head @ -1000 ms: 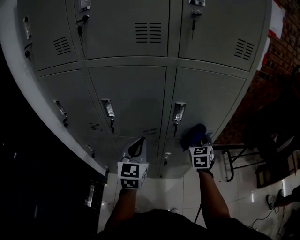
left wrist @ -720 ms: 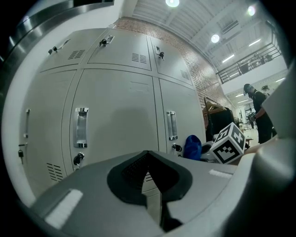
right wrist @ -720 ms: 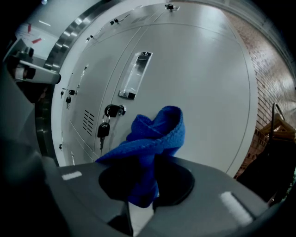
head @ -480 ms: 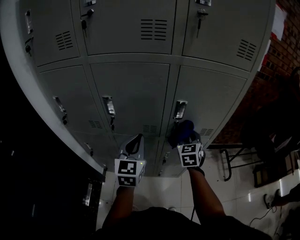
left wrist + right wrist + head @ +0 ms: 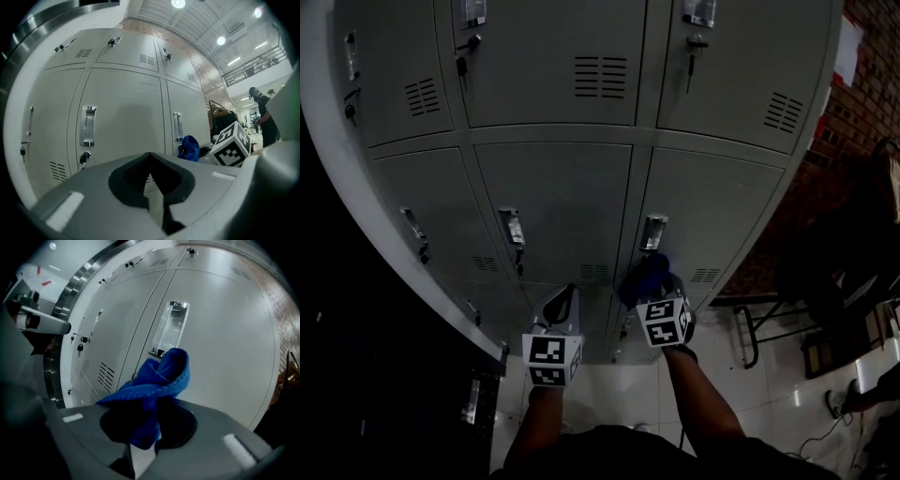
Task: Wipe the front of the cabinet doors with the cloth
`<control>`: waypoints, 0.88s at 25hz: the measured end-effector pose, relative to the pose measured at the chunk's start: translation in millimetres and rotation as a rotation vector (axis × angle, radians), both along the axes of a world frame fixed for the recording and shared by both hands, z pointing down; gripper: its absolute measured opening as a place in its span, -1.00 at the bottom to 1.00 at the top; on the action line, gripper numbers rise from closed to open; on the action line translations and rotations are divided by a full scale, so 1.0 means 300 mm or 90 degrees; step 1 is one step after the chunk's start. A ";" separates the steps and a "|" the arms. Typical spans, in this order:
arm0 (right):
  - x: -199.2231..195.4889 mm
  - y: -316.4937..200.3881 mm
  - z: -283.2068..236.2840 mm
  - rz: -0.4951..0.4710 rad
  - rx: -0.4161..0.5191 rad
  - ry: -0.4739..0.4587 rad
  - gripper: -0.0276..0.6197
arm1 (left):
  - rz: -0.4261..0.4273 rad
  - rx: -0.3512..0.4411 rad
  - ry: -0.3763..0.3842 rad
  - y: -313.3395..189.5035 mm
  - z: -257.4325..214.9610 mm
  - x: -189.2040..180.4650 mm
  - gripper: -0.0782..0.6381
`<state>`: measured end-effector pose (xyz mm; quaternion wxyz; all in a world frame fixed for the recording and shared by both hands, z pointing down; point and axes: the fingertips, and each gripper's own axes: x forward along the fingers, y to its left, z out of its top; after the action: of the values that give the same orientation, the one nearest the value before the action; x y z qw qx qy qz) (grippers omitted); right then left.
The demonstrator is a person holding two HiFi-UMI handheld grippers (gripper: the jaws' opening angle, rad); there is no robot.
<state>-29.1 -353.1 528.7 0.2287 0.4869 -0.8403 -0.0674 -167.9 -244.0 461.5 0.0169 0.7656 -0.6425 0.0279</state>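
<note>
Here, two grippers before the grey cabinet doors (image 5: 553,187): left gripper (image 5: 569,295) pressed closed, holding nothing; right gripper (image 5: 145,446) clamped on one blue cloth (image 5: 159,378), just below one door's recessed handle (image 5: 653,232).

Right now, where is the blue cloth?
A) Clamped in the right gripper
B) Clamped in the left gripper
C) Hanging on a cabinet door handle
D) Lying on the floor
A: the right gripper view shows the blue cloth pinched between the jaws of the right gripper, bunched up in front of a cabinet door, while the left gripper has its jaws together on nothing.
</note>
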 end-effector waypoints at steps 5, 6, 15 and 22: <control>0.050 0.050 -0.020 0.019 -0.015 -0.039 -0.66 | 0.000 -0.001 0.000 -0.002 0.002 0.003 -0.73; 0.063 0.071 -0.029 0.024 -0.017 -0.054 -0.66 | 0.001 -0.003 -0.001 -0.003 0.004 0.007 -0.73; 0.172 0.252 -0.187 0.017 0.025 -0.169 -0.66 | 0.019 -0.002 -0.007 -0.001 0.000 0.041 -0.73; 0.215 0.291 -0.255 0.019 0.046 -0.205 -0.67 | 0.030 0.005 -0.006 0.004 -0.019 0.073 -0.73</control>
<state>35.3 -265.8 452.3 0.0746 0.5118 -0.8557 -0.0150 -146.0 -242.8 455.7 0.0104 0.7802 -0.6247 0.0291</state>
